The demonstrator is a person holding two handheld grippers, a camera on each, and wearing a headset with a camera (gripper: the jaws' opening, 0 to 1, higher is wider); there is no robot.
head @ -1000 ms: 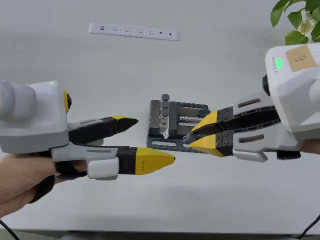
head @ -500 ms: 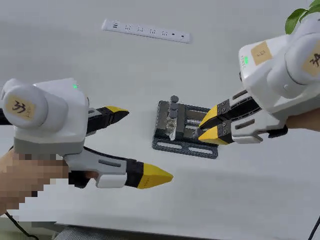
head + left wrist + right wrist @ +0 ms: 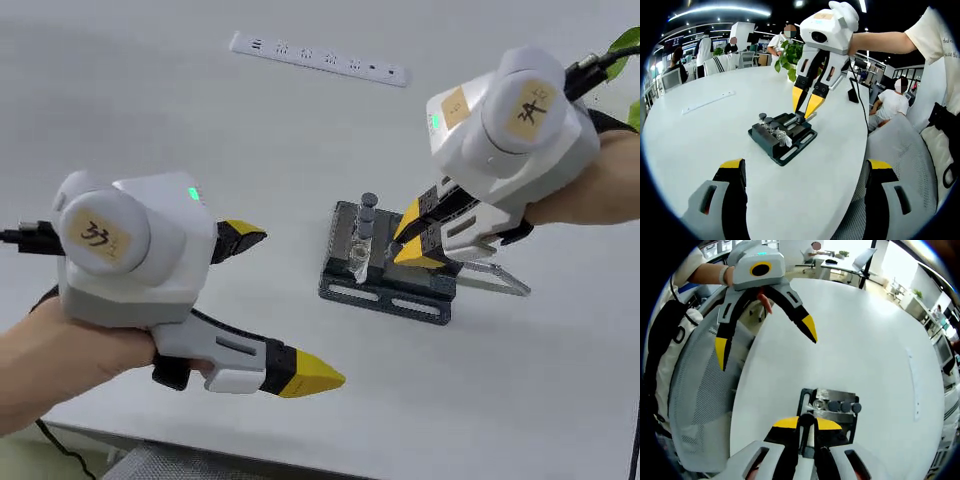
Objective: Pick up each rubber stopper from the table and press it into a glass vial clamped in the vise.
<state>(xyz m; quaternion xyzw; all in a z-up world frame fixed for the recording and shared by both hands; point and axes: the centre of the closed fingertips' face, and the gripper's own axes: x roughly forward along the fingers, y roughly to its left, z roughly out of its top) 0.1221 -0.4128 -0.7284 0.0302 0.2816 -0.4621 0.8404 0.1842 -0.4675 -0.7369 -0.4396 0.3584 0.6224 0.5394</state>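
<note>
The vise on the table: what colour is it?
The vise is black; the left gripper view shows it best.

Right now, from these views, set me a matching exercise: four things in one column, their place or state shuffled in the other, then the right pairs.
1. left tongs
2. right tongs
3. vise
4. power strip

A. lies flat, far behind the rest
B. tips together, at the vise
C. clamps a row of vials
D. wide open, apart from the vise

Pairs: 1-D, 2-B, 3-C, 4-A.
</note>
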